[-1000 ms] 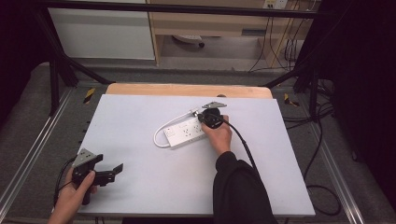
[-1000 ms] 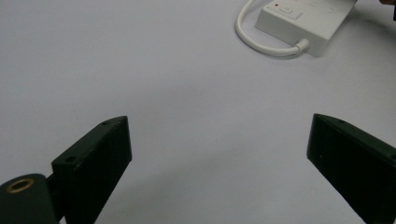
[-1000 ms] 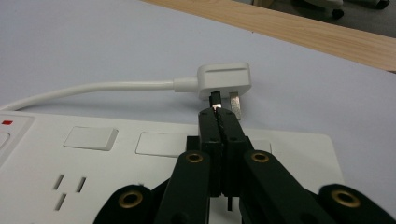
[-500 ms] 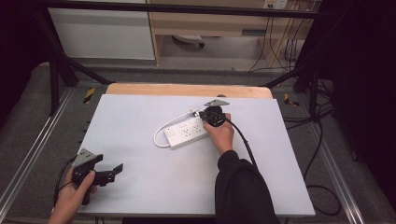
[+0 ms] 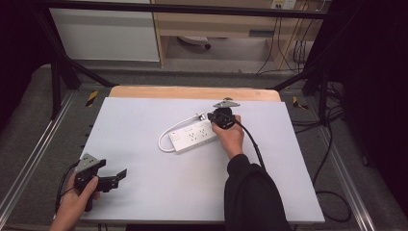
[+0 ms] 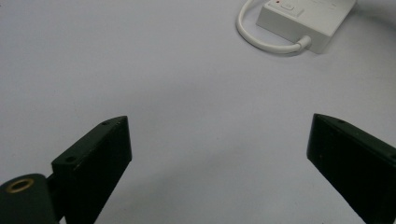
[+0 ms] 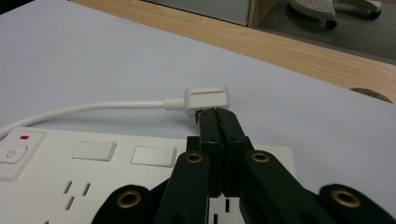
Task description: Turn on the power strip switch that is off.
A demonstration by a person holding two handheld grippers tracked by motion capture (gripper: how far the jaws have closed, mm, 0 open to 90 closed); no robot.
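**Desk:** Little has shifted since the frame a second earlier?

**Photographer:** Almost nothing. The right gripper (image 5: 212, 117) hangs in nearly the same spot over the far end of the power strip (image 5: 194, 136), and the left gripper (image 5: 117, 176) stays parked at the near left of the table (image 5: 144, 202).

**Desk:** What are the right jaws doing?

**Photographer:** Clenched, pads pressed flat together in the right gripper view, tips (image 7: 217, 116) hard up against the underside of the white plug (image 7: 207, 98). Whether they pinch a prong or merely touch the plug, I cannot tell.

**Desk:** And the left?

**Photographer:** Released. Its jaws stand wide apart with bare tabletop between them, well clear of the strip.

**Desk:** Where does the plug sit?

**Photographer:** At the strip's far end, lifted just above the tabletop, its own white cord (image 5: 166, 139) looping round from the strip's switch end. The strip lies near the middle of the white table, sockets up and empty as far as they show.

**Desk:** Progress?

**Photographer:** Early, by my reading. The plug has been reached and perhaps gripped, but it is in no socket yet. Carrying it over the strip and pushing it home looks like what is left.
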